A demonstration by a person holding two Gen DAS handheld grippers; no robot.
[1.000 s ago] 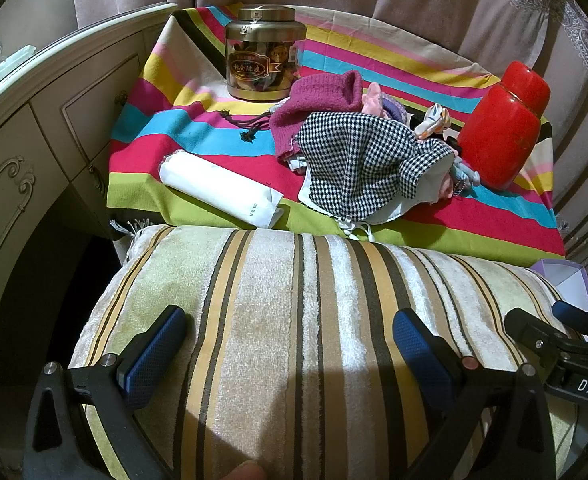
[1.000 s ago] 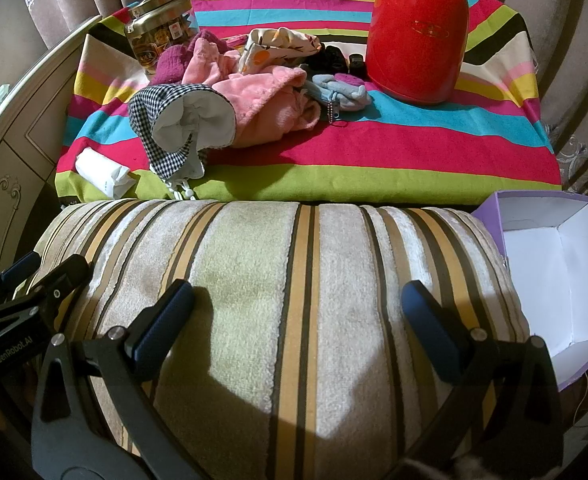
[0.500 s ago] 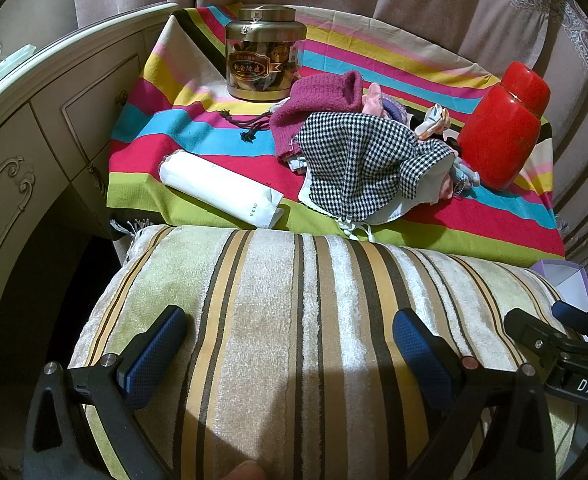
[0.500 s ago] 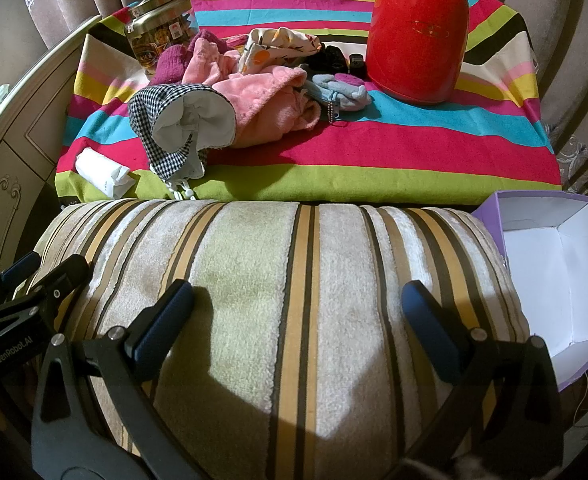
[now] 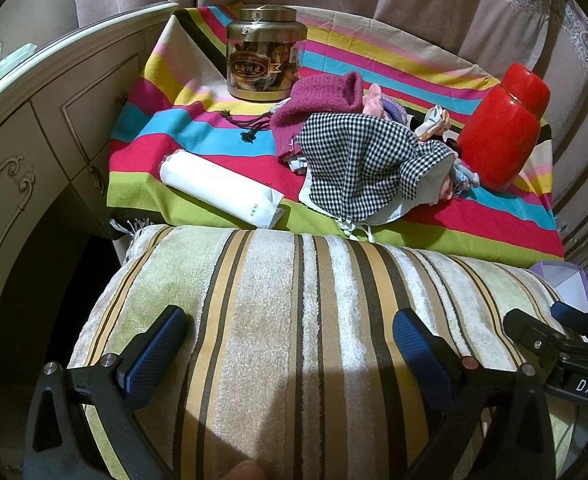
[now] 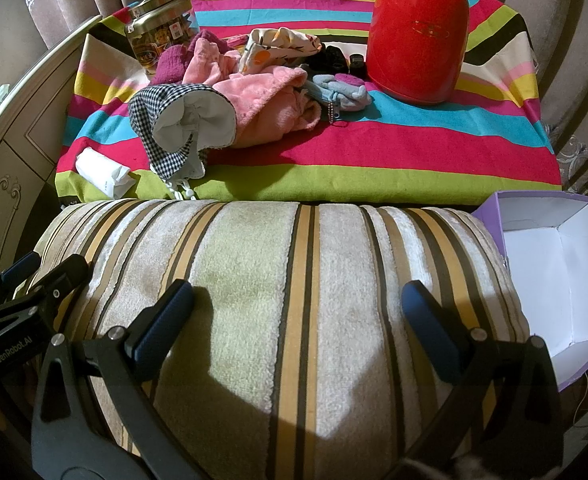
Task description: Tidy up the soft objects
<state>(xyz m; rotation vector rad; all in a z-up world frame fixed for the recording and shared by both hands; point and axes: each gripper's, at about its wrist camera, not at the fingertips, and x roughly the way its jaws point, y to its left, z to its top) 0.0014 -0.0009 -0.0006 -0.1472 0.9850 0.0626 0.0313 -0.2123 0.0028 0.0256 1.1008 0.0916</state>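
— Soft objects: where do they stand?

— All unsorted, I judge. The heap of clothes (image 6: 233,112) lies in the middle of the surface (image 6: 374,148), on its striped cloth: a checked hat (image 5: 362,164) nearest me, a pink fleece piece (image 6: 269,108) touching it on its right, a maroon knit (image 5: 318,104) behind, small blue socks (image 6: 342,94) just beside the red jar (image 6: 418,36). A white packet (image 5: 221,188) lies apart at the near left.

— And your jaws?

— Both pairs gape wide and carry nothing. My left gripper (image 5: 289,344) and right gripper (image 6: 302,320) hover over the striped cushion (image 6: 277,280), near me and below the surface's edge.

— Anything put away?

— No. The purple box (image 6: 550,280) at the near right shows only its white inside. I reckon everything remains: each garment must be lifted and placed.
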